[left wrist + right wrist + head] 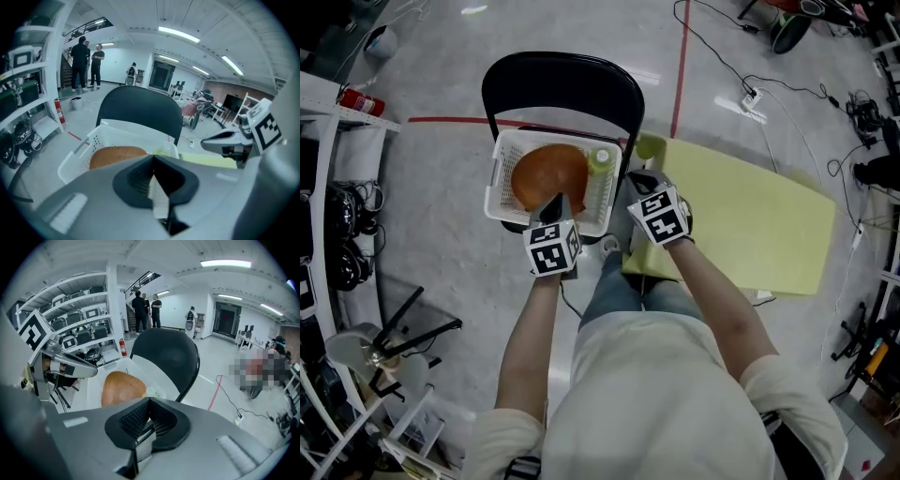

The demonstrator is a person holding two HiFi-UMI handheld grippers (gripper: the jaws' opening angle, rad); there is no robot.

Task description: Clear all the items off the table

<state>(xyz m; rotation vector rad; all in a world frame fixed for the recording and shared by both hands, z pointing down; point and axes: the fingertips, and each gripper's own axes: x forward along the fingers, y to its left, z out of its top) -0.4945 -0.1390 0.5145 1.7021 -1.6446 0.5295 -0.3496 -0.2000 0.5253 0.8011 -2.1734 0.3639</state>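
Yellow-green worktop [750, 216] lies at 3 o'clock of the basket and looks bare in the head view, so the clearing is prob. done or nearly so. Black chair [558, 80] at your 12 o'clock serves as the stand: white perforated basket [499, 178] rests on its seat, w/ the round brown dish [546, 173] lying inside. A small yellow-green bottle [600, 161] is tucked at the dish's 3 o'clock against the basket wall, which should stop it rolling. Your left gripper [555, 204] hangs over the basket's near rim, jaws pressed together, nothing btwn them. Your right gripper [642, 180], near the basket's 4 o'clock corner, is likewise closed & empty.
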